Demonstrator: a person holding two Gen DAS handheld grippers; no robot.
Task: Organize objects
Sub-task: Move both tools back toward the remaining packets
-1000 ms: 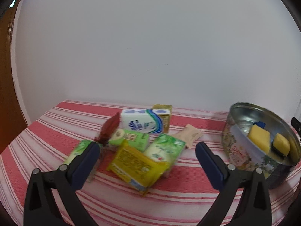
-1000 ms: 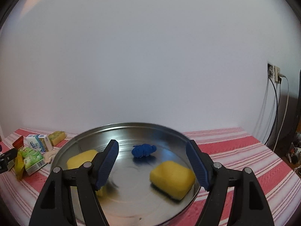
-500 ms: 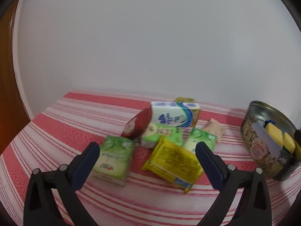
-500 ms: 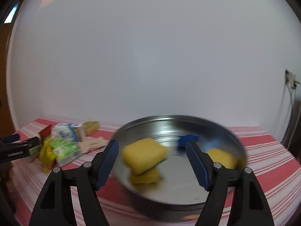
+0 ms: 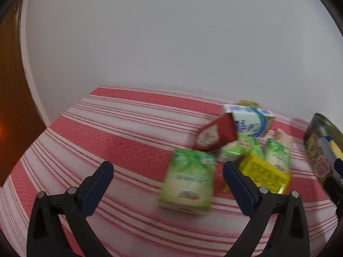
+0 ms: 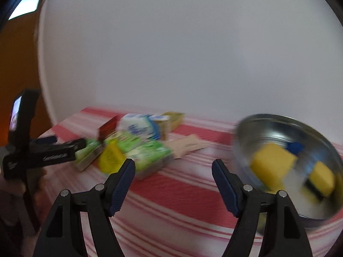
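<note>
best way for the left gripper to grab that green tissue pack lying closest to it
Grip the green tissue pack across its narrower width, on the two long side edges, coming down from above and the front. It lies flat on the striped cloth, nearest of the pile, its left edge free. The left gripper is open wide enough, though the yellow packet crowds the right edge.
</note>
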